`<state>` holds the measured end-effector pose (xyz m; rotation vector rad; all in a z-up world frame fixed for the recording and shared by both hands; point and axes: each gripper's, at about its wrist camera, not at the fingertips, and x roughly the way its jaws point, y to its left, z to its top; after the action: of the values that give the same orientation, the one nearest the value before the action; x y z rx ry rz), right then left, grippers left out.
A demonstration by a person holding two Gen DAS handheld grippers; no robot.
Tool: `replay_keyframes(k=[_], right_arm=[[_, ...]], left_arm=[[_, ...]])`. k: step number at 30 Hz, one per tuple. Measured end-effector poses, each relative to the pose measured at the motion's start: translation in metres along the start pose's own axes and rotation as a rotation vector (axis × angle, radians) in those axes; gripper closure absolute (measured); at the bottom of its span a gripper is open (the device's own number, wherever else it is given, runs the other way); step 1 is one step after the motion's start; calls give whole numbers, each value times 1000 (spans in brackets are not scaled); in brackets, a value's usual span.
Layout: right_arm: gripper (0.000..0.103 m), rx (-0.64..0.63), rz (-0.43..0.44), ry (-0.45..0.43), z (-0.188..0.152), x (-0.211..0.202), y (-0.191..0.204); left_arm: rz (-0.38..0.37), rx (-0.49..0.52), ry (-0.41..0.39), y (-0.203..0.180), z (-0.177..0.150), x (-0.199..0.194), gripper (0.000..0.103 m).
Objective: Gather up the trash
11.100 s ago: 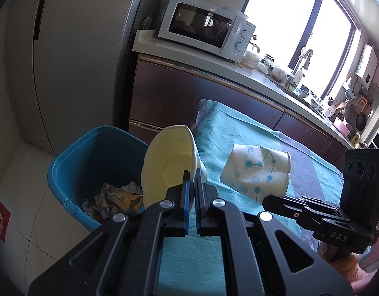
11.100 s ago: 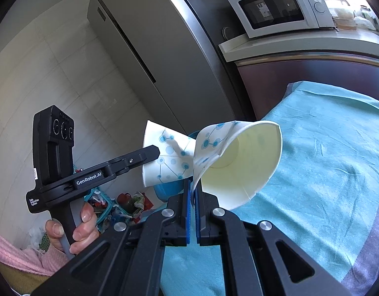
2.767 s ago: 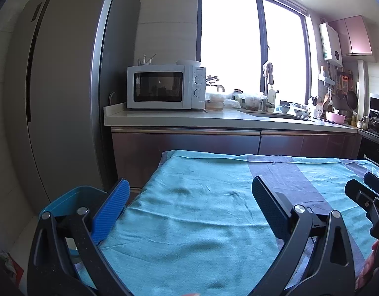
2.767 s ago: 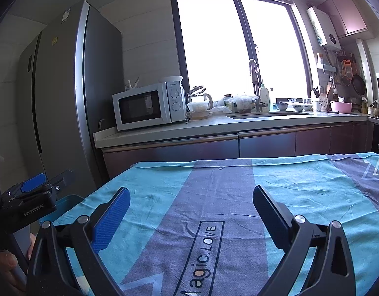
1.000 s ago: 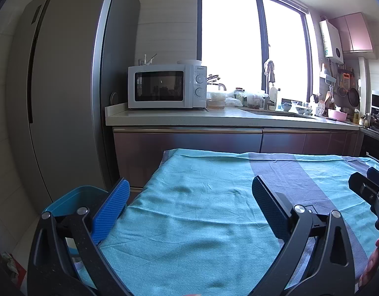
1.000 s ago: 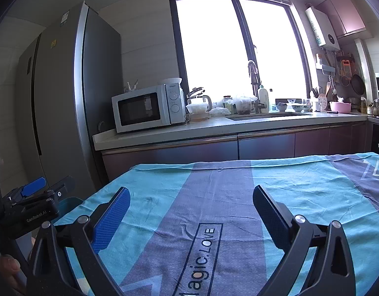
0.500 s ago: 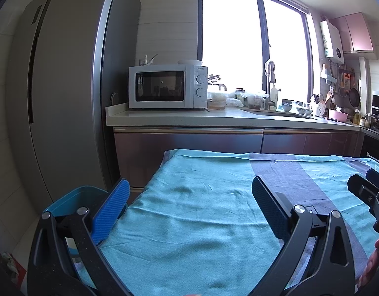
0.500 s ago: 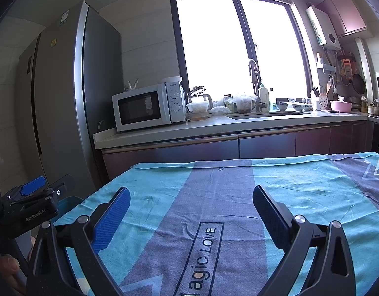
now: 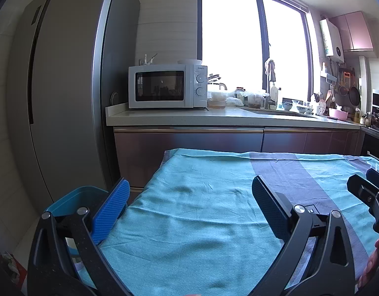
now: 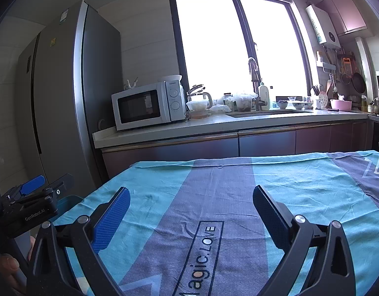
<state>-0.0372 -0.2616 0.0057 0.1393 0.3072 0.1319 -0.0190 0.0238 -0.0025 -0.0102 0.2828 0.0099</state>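
- Your left gripper [image 9: 189, 197] is spread wide with nothing between its blue-padded fingers [image 9: 113, 209]; it hangs over the near left part of the tablecloth [image 9: 201, 222].
- Your right gripper [image 10: 189, 204] is likewise spread wide and holds nothing; it hangs over the grey stripe of the cloth, just behind the printed "Magic.LOVE" box [image 10: 201, 249].
- The trash bin [image 9: 73, 197] is a blue plastic tub with a rounded rim. It sits low at the left end of the table, beside the refrigerator [image 9: 58, 98]. Only part of its rim and upper inner wall shows behind your left gripper's left finger; its contents cannot be made out.
- In the right wrist view the bin shows only as a sliver of blue [image 10: 66, 204] past the table's left edge, partly behind your left gripper's body.
- The cloth is teal with a broad grey band and lies flat with light creases. No loose trash shows on the part in view.
- Part of your right gripper's tip [image 9: 367, 192] and the edge of a hand [image 9: 372, 261] enter the left wrist view at far right.
- Fingers of your left hand [image 10: 9, 266] show at the lower left edge of the right wrist view, around the gripper's handle.
- Behind the table: a white microwave [image 9: 167, 86] on the counter [image 9: 214, 118], with a window above.
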Motion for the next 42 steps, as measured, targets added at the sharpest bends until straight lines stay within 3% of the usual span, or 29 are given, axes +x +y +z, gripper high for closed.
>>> replay_keyframes(k=[42], right_arm=[[7,4,-3,-1,0,3,2]], left_arm=[[5,5,13,-1,-4,2,6]])
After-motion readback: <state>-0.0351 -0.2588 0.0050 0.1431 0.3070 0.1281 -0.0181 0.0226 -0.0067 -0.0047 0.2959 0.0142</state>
